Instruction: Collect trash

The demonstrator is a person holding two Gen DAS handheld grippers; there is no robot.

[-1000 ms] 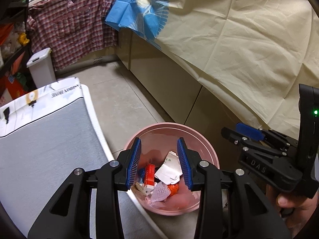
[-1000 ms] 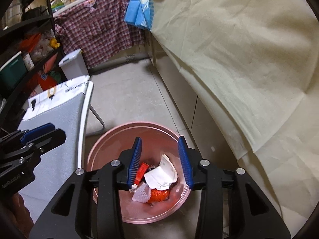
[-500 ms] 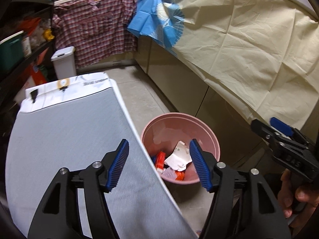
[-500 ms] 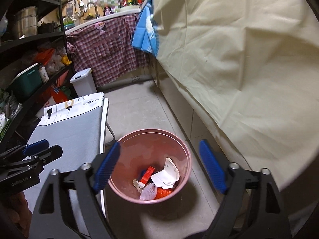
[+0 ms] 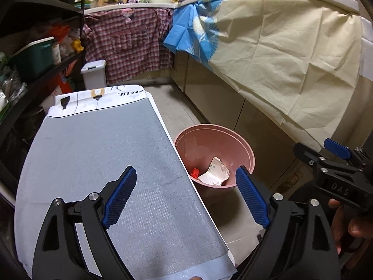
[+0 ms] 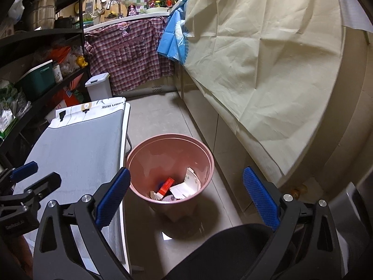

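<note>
Both grippers, left gripper and right gripper, just spread wide, empty; one pink bin.

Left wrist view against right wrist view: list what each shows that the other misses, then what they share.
Only the left wrist view: the right tool with a hand gripping it.
Only the right wrist view: the left tool, and the steel pot on the black shelf.
Both: the pink bin holding trash, the grey-topped table, the cream cloth and the plaid shirt.
</note>
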